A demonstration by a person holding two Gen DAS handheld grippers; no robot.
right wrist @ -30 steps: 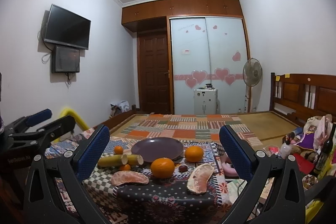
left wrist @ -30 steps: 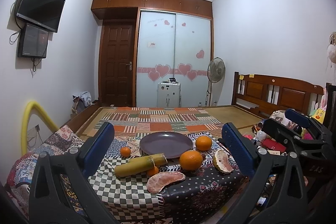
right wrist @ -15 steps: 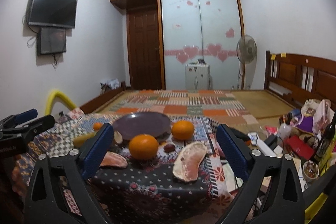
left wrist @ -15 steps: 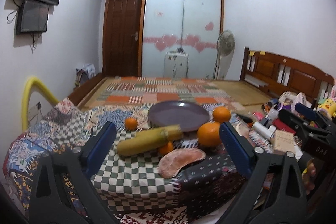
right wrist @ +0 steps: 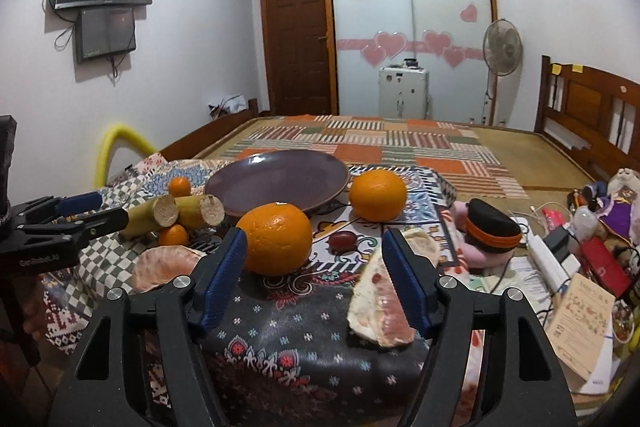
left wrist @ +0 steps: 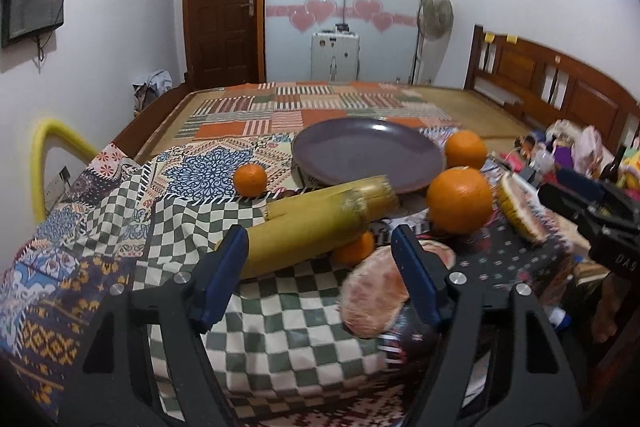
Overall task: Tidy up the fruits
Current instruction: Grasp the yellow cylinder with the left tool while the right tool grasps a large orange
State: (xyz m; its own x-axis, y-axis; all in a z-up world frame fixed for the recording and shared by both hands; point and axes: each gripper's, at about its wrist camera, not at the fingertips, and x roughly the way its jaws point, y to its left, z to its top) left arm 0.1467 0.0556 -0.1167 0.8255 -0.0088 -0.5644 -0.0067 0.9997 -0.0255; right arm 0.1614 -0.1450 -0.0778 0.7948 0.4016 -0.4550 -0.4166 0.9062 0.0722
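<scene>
Reading "DAS" (rest hidden), right gripper (left wrist: 600,223) beside pomelo slice (left wrist: 520,211).

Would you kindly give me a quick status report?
Left gripper and right gripper open, holding nothing. Purple plate bare; fruit on cloth. Sugarcane ahead of left.

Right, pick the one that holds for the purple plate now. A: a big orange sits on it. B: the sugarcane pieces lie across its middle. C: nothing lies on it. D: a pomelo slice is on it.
C: the purple plate shows a bare dish in both views, with the big orange, the sugarcane pieces and the pomelo slice all on the cloth around it.
</scene>
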